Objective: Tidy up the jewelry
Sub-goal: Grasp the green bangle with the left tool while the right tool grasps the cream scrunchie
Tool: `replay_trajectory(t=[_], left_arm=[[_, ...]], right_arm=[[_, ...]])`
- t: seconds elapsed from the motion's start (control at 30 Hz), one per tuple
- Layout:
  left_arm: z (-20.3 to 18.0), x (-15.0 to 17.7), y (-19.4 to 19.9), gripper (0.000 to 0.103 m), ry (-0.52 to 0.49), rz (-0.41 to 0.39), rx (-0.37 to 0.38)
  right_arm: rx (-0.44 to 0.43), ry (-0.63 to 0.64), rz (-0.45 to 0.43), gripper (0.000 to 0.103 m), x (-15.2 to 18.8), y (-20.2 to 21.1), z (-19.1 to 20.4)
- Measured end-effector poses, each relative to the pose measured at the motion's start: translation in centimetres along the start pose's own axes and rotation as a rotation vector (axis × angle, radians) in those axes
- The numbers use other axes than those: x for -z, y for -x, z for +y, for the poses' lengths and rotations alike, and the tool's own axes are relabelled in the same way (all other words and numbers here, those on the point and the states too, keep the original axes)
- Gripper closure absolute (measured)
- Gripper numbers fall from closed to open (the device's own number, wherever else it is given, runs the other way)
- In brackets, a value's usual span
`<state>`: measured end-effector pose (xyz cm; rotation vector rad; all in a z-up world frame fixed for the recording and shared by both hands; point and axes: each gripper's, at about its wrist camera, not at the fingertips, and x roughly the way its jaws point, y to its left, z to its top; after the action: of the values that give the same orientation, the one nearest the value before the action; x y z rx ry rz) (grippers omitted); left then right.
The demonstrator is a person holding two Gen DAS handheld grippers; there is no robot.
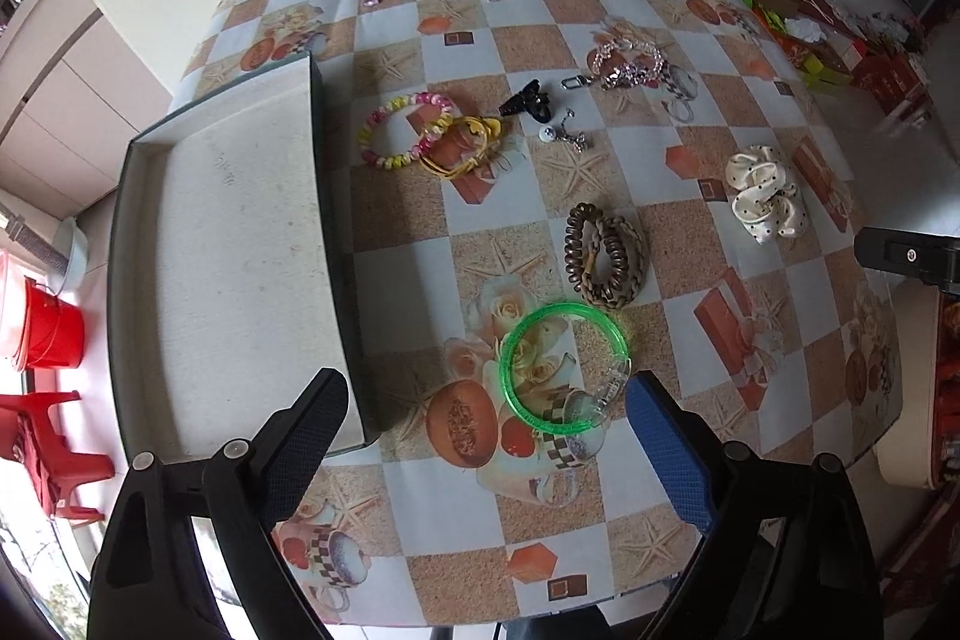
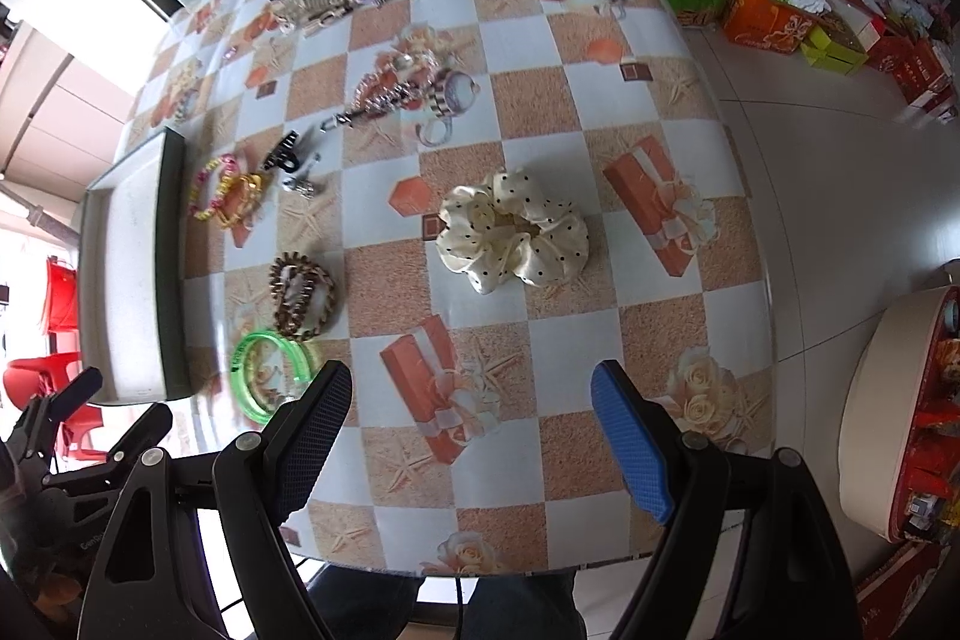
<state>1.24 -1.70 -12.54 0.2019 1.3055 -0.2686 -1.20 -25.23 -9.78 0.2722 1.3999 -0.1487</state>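
The left hand-held gripper (image 1: 486, 421) is spread wide with nothing in it, above the green bangle (image 1: 564, 361) near the tabletop's (image 1: 780, 196) front edge; the right hand-held gripper (image 2: 471, 421) is spread too, over bare cloth. The cream scrunchie (image 2: 510, 238) lies farther out with room around it; the gray tray (image 1: 240, 244) sits by the left edge.

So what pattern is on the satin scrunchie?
Cream satin scrunchie: small black polka dots, clearest in the right wrist view.

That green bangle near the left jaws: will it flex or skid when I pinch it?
The green bangle looks like glossy rigid plastic, so probably stiff and slippery. Lying flat on the smooth tablecloth, it may slide.
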Motion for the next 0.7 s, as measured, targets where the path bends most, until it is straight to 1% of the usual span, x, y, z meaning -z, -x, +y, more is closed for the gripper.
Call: replay_trajectory(t=[0.07,0.1,0.13,0.17,0.23,0.27,0.3,0.33,0.53,0.67,0.7], left_arm=[[-0.3,-0.2,-1.4,0.006,-0.013,0.008,0.012],[-0.4,-0.2,-2.1,0.009,-0.022,0.011,0.014],[-0.6,-0.3,-2.8,0.015,-0.033,0.017,0.015],[-0.7,-0.3,-3.5,0.017,-0.046,0.026,0.019],[-0.8,-0.3,-4.8,0.018,-0.058,0.040,0.017],[-0.8,-0.2,-5.3,0.020,-0.062,0.045,0.021],[-0.8,-0.2,-5.9,0.026,-0.065,0.050,0.024],[-0.7,-0.2,-6.5,0.028,-0.069,0.060,0.029],[-0.8,0.2,-8.5,0.028,-0.087,0.070,0.044],[-1.3,0.6,-8.5,0.029,-0.105,0.045,0.037],[-1.2,0.7,-8.4,0.032,-0.100,0.041,0.038]], right_arm=[[-0.001,-0.013,0.011,0.019,-0.5,-1.6,-0.3],[-0.001,-0.020,0.014,0.019,-0.8,-2.4,-0.5],[0.001,-0.025,0.015,0.019,-1.1,-3.1,-0.7],[0.003,-0.030,0.015,0.019,-1.4,-3.9,-0.9],[0.005,-0.036,0.012,0.019,-2.1,-5.2,-1.1],[0.010,-0.036,0.012,0.019,-2.4,-5.8,-1.2],[0.014,-0.036,0.008,0.019,-2.8,-6.4,-1.3],[0.017,-0.034,0.001,0.019,-3.1,-6.9,-1.3],[0.051,-0.004,-0.028,0.019,-4.6,-9.7,-1.1],[0.057,-0.002,-0.028,0.019,-5.1,-11.4,-0.8],[0.063,0.001,-0.030,0.019,-5.1,-11.6,-0.7]])
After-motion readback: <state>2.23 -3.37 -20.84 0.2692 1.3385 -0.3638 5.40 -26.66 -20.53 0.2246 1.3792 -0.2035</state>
